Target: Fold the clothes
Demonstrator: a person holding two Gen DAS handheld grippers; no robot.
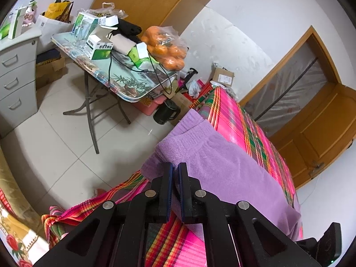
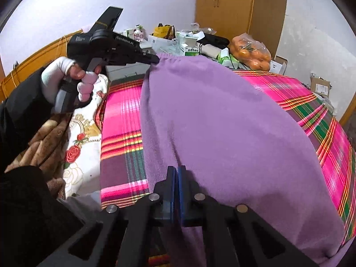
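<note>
A purple fleece garment (image 2: pixel 222 122) with an elastic waistband (image 2: pixel 175 56) lies spread over a bed with a pink plaid sheet (image 2: pixel 121 111). My left gripper (image 2: pixel 155 59), held by a hand in a white glove (image 2: pixel 57 71), is shut on the waistband's left corner at the far edge of the bed. In the left wrist view its fingers (image 1: pixel 175 166) pinch the purple garment (image 1: pixel 222 166), and cloth shows between the pads. My right gripper (image 2: pixel 176 169) is shut on a fold of the garment near its left edge, with a crease running into the fingertips.
A folding table (image 1: pixel 124 89) beside the bed carries boxes, cables and a bag of oranges (image 1: pixel 166 46). A grey drawer cabinet (image 1: pixel 15 71) stands on the tiled floor (image 1: pixel 55 151). A floral quilt (image 2: pixel 82 129) lies left of the garment. Wooden doors (image 1: pixel 322 133) and cardboard boxes (image 2: pixel 320 86) flank the bed.
</note>
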